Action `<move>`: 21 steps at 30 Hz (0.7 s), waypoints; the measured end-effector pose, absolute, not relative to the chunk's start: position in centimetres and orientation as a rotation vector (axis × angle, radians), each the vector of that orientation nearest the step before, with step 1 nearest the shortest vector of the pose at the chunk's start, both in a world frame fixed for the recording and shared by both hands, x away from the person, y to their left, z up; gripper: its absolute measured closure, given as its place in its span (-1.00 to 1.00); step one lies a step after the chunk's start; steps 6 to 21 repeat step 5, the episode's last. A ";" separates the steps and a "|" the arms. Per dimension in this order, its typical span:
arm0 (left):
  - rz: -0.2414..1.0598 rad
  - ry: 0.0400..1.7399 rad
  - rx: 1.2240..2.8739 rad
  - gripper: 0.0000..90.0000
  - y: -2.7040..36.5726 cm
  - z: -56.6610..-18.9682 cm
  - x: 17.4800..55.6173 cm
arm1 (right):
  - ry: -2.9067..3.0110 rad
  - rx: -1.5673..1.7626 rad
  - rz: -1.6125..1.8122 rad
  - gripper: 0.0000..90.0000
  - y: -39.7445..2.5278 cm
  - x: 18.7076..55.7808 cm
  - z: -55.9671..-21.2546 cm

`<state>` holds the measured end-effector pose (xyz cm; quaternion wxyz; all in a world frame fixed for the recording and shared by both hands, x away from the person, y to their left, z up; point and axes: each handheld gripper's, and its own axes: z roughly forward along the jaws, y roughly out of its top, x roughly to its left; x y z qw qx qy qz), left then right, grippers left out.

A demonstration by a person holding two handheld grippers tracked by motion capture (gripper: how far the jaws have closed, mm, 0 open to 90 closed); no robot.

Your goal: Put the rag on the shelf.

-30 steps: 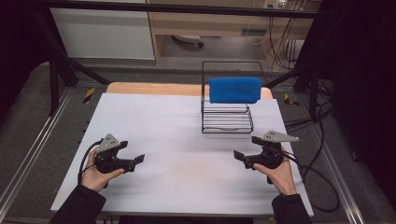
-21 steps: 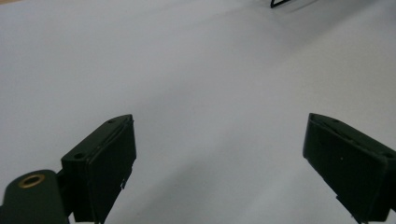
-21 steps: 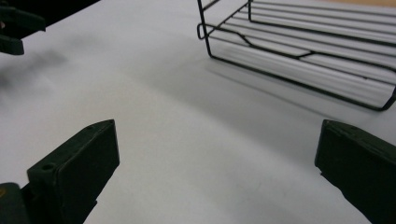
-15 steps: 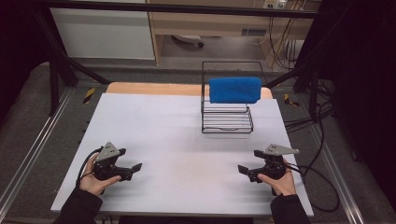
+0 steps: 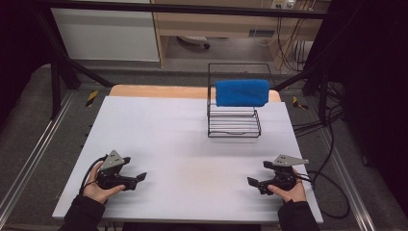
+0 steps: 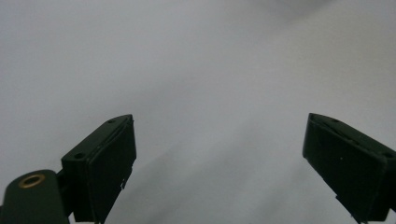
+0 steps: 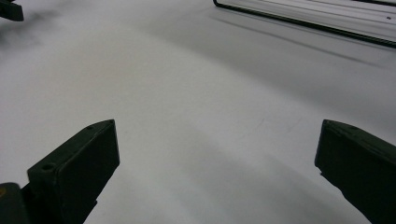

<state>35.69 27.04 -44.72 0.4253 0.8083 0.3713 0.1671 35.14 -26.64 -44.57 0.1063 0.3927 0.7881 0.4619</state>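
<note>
A blue folded towel (image 5: 242, 92) hangs over the top of a black wire rack (image 5: 234, 122) at the back right of the white table (image 5: 183, 139). My left gripper (image 5: 141, 177) rests low at the front left, open, with bare table between its jaws in the left gripper view (image 6: 217, 154). At the front right my right gripper (image 5: 251, 182) is also open and holds nothing (image 7: 217, 163). The rack's base wire (image 7: 303, 25) crosses the top of the right gripper view. Both grippers point toward the table's middle.
A wooden strip (image 5: 159, 91) edges the table's far side. Cables (image 5: 332, 187) trail off the right edge onto the floor. Metal frame rails (image 5: 29, 163) run along both sides. The other gripper's tip (image 7: 10, 10) shows at the right gripper view's top left.
Both hands have drawn their grippers back toward the front edge of the table and lower. The towel and rack have not moved.
</note>
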 end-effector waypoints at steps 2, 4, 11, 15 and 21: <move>0.417 0.931 2.020 -0.78 27.1 -44.7 35.7 | 2.322 1.160 1.359 -0.99 -26.6 35.1 -44.6; 0.414 0.933 2.019 -0.78 27.1 -44.7 35.7 | 2.322 1.158 1.358 -0.99 -26.6 35.1 -44.6; 0.414 0.933 2.020 -0.78 27.1 -44.7 35.7 | 2.321 1.155 1.355 -0.99 -26.7 35.2 -44.6; 0.414 0.933 2.020 -0.78 27.1 -44.7 35.7 | 2.321 1.155 1.355 -0.99 -26.7 35.2 -44.6; 0.414 0.933 2.020 -0.78 27.1 -44.7 35.7 | 2.321 1.155 1.355 -0.99 -26.7 35.2 -44.6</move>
